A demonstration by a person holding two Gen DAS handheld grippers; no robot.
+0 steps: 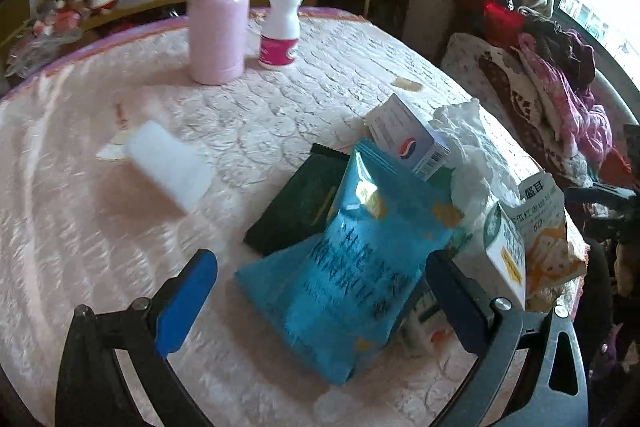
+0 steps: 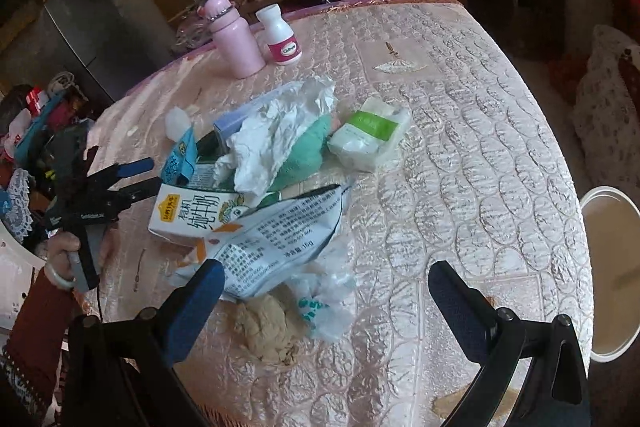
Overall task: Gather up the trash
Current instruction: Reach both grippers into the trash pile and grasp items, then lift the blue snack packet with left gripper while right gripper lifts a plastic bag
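A pile of trash lies on the pink quilted table [image 2: 460, 131]. In the left wrist view my left gripper [image 1: 320, 279] is open, its jaws on either side of a blue snack bag [image 1: 352, 267]. Behind it lie a dark green packet [image 1: 296, 207], a small white box [image 1: 408, 139], crumpled white paper [image 1: 472, 147] and a milk carton [image 1: 504, 251]. In the right wrist view my right gripper [image 2: 324, 291] is open and empty above a brown paper wad [image 2: 264, 327] and clear plastic wrap [image 2: 324, 311]. The milk carton [image 2: 192, 215], a printed silver bag [image 2: 272, 239] and the left gripper [image 2: 136, 177] show there too.
A pink bottle [image 1: 218, 15] and a white pill bottle [image 1: 280, 31] stand at the table's far side. A tissue pack [image 2: 368, 135] lies beside the pile. A white foam piece [image 1: 168, 163] lies left. A white bin [image 2: 608, 275] stands off the table's right edge.
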